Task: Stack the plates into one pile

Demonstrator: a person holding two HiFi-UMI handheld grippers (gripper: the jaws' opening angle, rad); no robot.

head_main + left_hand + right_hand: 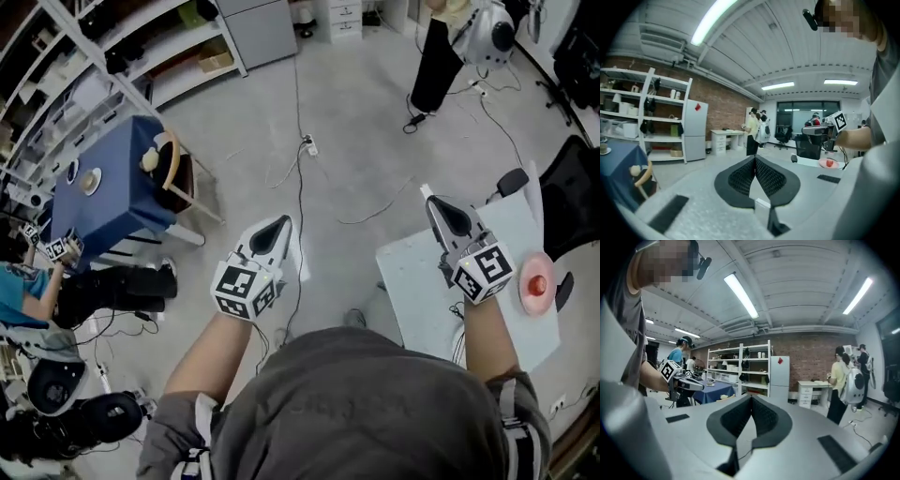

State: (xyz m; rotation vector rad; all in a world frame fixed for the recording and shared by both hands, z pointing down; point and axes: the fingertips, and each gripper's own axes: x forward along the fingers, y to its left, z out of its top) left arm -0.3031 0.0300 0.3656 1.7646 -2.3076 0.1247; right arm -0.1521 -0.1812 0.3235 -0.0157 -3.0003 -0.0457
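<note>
Left claw (274,232) and right claw (441,212) are both pressed together, empty, clear of the pink plate (535,284) on the bench (422,291). The red thing on it could roll off if lifted tilted.

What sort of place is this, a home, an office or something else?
Most likely a research lab or workshop, not a home: a bare concrete floor with loose cables, open metal shelving against a brick wall, and a fridge beside it.
</note>
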